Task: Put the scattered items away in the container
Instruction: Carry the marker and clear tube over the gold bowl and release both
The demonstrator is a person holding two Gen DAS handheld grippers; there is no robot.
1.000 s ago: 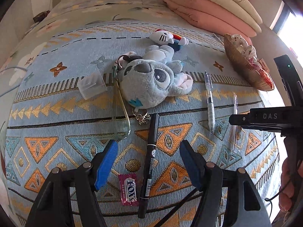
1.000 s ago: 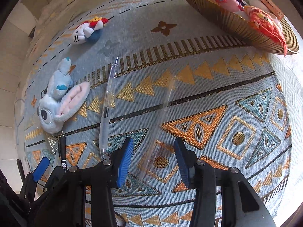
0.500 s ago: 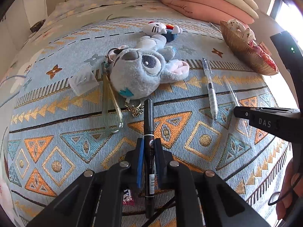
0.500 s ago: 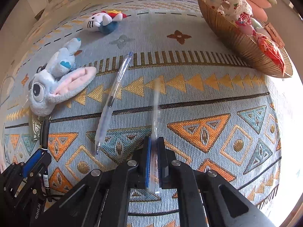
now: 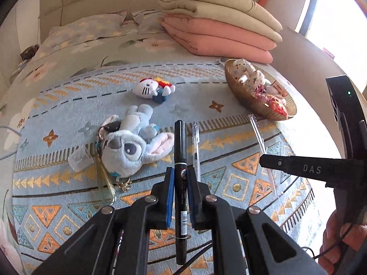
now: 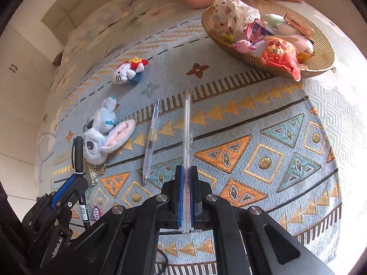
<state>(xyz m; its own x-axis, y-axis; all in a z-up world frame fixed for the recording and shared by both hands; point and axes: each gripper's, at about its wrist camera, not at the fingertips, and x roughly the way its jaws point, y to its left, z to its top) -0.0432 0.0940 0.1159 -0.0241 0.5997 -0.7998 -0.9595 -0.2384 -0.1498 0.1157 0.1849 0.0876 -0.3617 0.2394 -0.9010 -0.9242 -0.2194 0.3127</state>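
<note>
My left gripper (image 5: pixel 180 174) is shut on a black marker pen (image 5: pixel 180 151), lifted off the patterned blanket. My right gripper (image 6: pixel 187 171) is shut on a clear wrapped straw (image 6: pixel 187 128), also raised. The gold woven basket (image 6: pixel 321 57) at the far right holds several soft toys and trinkets. On the blanket lie a grey-blue plush with keyring (image 5: pixel 128 149), a white cat plush (image 5: pixel 151 89), a clear gel pen (image 6: pixel 150 142), a small clear box (image 5: pixel 79 159) and a pink candy (image 6: pixel 95 213). The basket (image 5: pixel 243 91) stands beyond the right gripper (image 5: pixel 266 160) in the left wrist view.
Folded pink and beige quilts (image 5: pixel 220 27) are stacked behind the basket. Pillows (image 5: pixel 87 29) lie at the bed's head. A person's hand (image 5: pixel 339 236) grips the right tool at the lower right. The blanket's edge (image 6: pixel 332 105) runs along the right.
Both grippers closed, the left on the marker and the right on the straw, then rose from the blanket with them. The candy under the left gripper dropped out of its view.
</note>
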